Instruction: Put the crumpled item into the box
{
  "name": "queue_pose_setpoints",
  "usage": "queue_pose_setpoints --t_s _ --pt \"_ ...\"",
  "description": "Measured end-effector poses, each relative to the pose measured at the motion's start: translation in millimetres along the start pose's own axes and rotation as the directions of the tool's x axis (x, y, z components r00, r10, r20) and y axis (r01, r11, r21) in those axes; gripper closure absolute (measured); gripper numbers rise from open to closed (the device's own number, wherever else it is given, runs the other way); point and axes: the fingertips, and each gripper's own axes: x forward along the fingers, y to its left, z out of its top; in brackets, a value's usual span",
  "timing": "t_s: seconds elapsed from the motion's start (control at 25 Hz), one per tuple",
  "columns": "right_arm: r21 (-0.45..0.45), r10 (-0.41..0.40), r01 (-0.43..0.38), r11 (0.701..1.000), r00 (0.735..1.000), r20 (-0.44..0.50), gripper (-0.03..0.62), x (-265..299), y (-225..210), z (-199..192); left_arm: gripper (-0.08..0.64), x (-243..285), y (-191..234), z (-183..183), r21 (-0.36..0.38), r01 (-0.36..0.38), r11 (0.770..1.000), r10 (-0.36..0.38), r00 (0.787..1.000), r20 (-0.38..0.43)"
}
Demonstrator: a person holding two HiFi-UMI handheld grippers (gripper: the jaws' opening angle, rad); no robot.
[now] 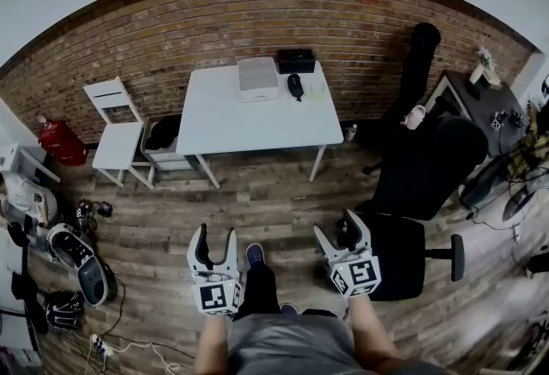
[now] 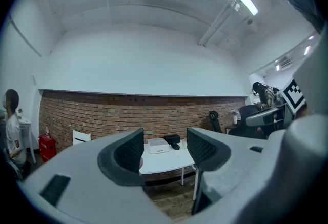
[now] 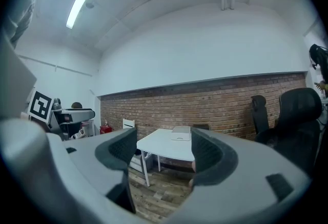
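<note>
A white table [image 1: 257, 120] stands against the brick wall, well ahead of me. On its far edge sit a white box [image 1: 257, 77] and a black box [image 1: 295, 61]. A small dark crumpled-looking item [image 1: 295, 87] lies just in front of them. My left gripper [image 1: 214, 236] and right gripper [image 1: 337, 226] hang over the wooden floor, far short of the table. Both point level toward it, open, with nothing between their jaws. The left gripper [image 2: 165, 148] frames the table [image 2: 164, 162] and the white box [image 2: 158, 146]. The right gripper [image 3: 164, 152] also frames the table [image 3: 164, 146].
A white chair [image 1: 116, 137] and a storage bin [image 1: 163, 142] stand left of the table. A black office chair [image 1: 420, 193] is close on my right, with a desk [image 1: 480, 94] behind it. Bags and cables [image 1: 77, 262] litter the floor at left. A person [image 2: 11, 133] stands at far left.
</note>
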Motion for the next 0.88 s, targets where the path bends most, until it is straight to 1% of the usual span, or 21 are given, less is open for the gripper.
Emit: queue_pose_setpoints --t_s 0.16,0.48,0.64,0.88 --pt "0.008 -0.020 0.020 1.000 1.000 -0.015 0.253 33 -10 -3 0.310 34 13 -9 -0.013 0.027 1.000 -0.027 1.000 -0.011" --pt "0.012 -0.011 0.011 1.000 0.999 -0.039 0.255 103 -25 -6 0.310 104 44 -31 -0.040 0.028 0.999 -0.031 0.998 -0.060" --pt "0.020 -0.028 0.029 0.999 0.998 -0.059 0.255 134 -40 -8 0.310 141 52 -38 -0.040 0.045 0.998 -0.048 0.996 -0.077" --pt "0.024 -0.039 0.041 0.999 0.997 -0.067 0.256 190 -50 3 0.311 194 75 -37 -0.046 0.067 0.997 -0.071 0.993 -0.094"
